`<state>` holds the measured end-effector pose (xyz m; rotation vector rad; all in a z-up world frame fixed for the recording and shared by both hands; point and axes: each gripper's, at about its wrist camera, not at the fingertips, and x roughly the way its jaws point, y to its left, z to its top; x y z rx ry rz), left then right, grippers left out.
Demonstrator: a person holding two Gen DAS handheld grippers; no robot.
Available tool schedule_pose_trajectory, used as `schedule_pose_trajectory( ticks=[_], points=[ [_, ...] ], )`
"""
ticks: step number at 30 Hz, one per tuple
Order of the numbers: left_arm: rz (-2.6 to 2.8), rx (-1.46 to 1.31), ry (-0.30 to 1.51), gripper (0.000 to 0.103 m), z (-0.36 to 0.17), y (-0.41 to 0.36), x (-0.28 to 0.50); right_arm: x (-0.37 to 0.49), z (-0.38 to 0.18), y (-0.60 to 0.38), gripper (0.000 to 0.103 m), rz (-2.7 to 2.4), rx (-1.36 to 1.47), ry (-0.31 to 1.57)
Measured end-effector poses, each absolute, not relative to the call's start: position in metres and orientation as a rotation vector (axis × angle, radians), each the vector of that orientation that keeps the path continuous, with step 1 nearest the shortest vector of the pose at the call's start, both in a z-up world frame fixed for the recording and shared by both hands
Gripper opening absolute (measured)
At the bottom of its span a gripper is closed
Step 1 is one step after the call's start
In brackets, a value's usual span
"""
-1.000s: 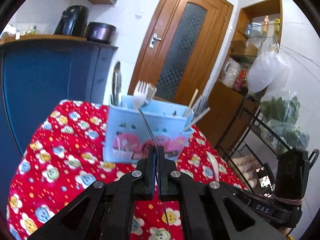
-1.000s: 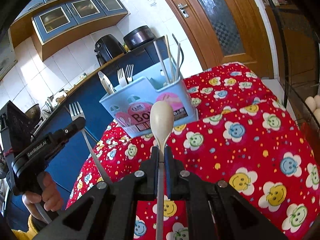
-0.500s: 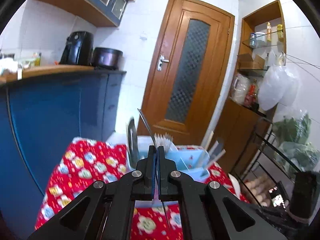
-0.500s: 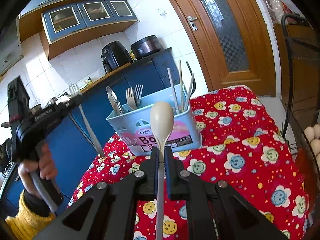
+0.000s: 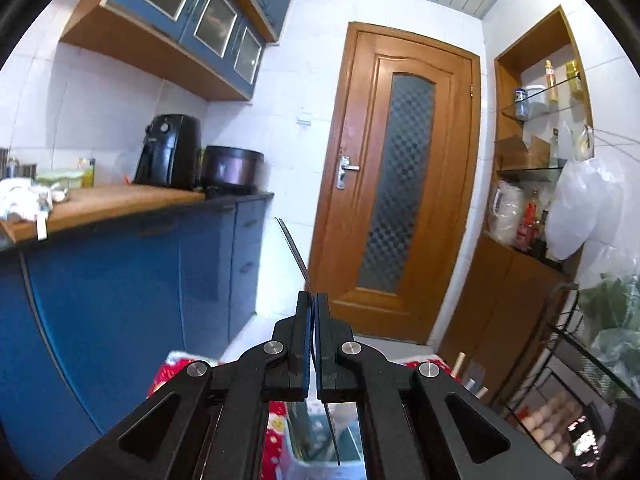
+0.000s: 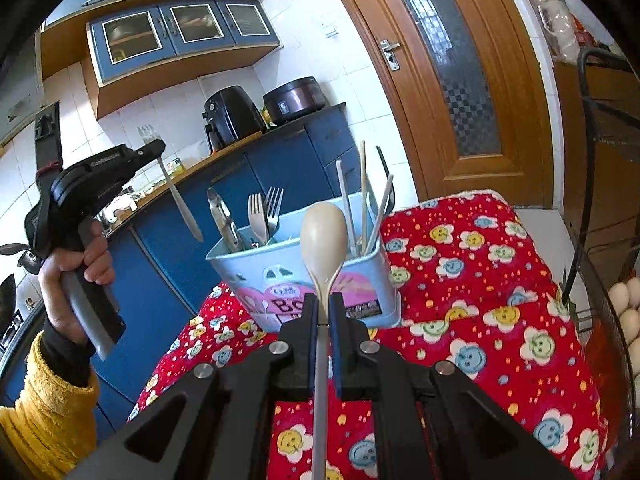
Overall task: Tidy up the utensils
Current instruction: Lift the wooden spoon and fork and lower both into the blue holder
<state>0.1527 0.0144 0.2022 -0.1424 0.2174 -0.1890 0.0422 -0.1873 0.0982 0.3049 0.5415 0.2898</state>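
Two tools in view. L tool (image 6: pixel 154 148) is raised well above the surface and held by a hand (image 6: pixel 76 276) in a yellow fleece sleeve; its fingers are pressed tight on a slim metal fork (image 6: pixel 176 196), tines up, handle hanging down and tilted toward the caddy. L wrist view: same fork seen edge-on, a thin blade (image 5: pixel 294 254) rising from the pinch.

R tool (image 6: pixel 324 312) pinches the neck of 1 beige wooden spoon (image 6: pixel 324 240), bowl up, just in front of the caddy.

Pale blue plastic utensil caddy w/ pink label (image 6: pixel 296 280) stands on the surface. Contents counted, R view:
- 2 forks (image 6: pixel 266 216), tines up, middle compartment
- 1 metal utensil w/ rounded end (image 6: pixel 222 216), left end; type unclear
- approx 4 thin sticks, chopstick-like (image 6: pixel 362 200), right end; exact no. cannot be told
- 1 dark curved handle behind the sticks; what it is, unclear

Surface: red cloth w/ smiley flower print (image 6: pixel 500 280), covers the whole top.

Room: kitchen. Blue base cabinets under a wood counter (image 5: pixel 120 200); 1 black air fryer (image 5: pixel 168 152) and 1 dark round cooker (image 5: pixel 232 168) side by side on it. Blue glass-front wall cabinets (image 5: pixel 200 12), white tiles. 1 wooden door w/ patterned glass panel (image 5: pixel 400 184). Wooden shelf niche w/ bottles (image 5: pixel 544 92); wire rack w/ eggs (image 6: pixel 624 300) at right.
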Motion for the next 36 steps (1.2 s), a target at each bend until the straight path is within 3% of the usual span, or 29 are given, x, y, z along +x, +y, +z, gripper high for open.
schedule_pose_trajectory(
  ticks=[20, 36],
  points=[
    [-0.183, -0.071, 0.291, 0.001, 0.154, -0.009, 0.194, 0.129, 0.141, -0.168, 0.007, 0.280, 0.243, 0.317],
    [-0.196, -0.103, 0.353, 0.001, 0.123, -0.005, 0.205, 0.161, 0.124, -0.138, 0.008, 0.156, 0.068, 0.173]
  ],
)
